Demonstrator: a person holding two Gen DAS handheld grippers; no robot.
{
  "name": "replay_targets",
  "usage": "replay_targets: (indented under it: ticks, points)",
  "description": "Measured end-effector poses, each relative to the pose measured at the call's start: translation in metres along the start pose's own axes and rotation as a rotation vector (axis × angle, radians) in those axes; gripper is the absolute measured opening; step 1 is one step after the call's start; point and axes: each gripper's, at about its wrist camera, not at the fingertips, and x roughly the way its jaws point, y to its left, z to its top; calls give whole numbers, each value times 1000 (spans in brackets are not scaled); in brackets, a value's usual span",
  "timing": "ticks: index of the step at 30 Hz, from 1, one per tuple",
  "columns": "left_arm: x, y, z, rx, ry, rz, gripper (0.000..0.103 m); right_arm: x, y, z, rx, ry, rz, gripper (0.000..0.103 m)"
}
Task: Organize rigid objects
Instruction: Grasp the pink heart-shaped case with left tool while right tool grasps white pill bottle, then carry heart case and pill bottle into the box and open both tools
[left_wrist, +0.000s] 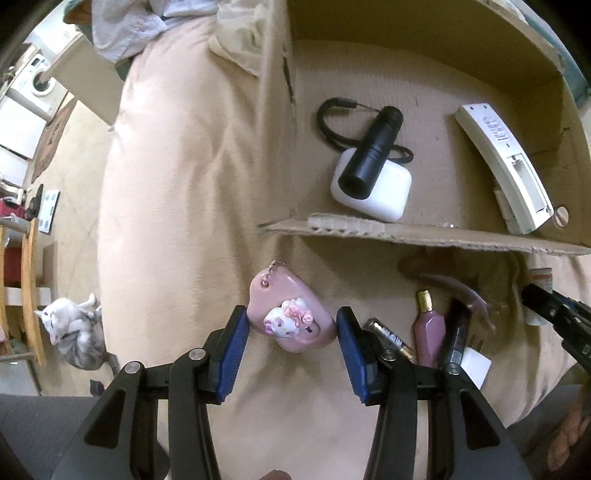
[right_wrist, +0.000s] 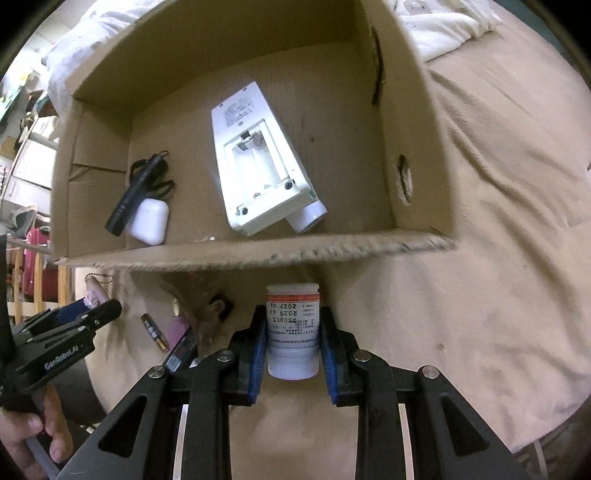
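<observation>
My left gripper (left_wrist: 291, 314) is shut on a pink case with a white kitten figure (left_wrist: 291, 325), held just in front of the cardboard box (left_wrist: 406, 232). My right gripper (right_wrist: 292, 314) is shut on a white pill bottle (right_wrist: 292, 332) with a printed label, near the box's front wall (right_wrist: 258, 254). Inside the box lie a black flashlight (left_wrist: 373, 147) across a white earbud case (left_wrist: 384, 199), a white remote (right_wrist: 258, 158) with its battery bay exposed, and a short white cylinder (right_wrist: 306, 218).
Between the grippers on the beige bedsheet lie a battery (left_wrist: 391, 338), a pink bottle with a gold cap (left_wrist: 428, 328) and a brown hair clip (left_wrist: 461, 291). A grey cat (left_wrist: 74, 332) lies on the floor beside the bed. White bedding (right_wrist: 443, 26) sits behind the box.
</observation>
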Motion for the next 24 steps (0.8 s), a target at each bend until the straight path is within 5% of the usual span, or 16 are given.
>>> replay_targets:
  ticks: [13, 24]
  points:
    - [-56, -17, -33, 40, -119, 5, 45, -46, 4, -13, -53, -110, 38, 28]
    - [-135, -4, -28, 68, -378, 11, 45, -84, 29, -5, -125, -247, 108, 28]
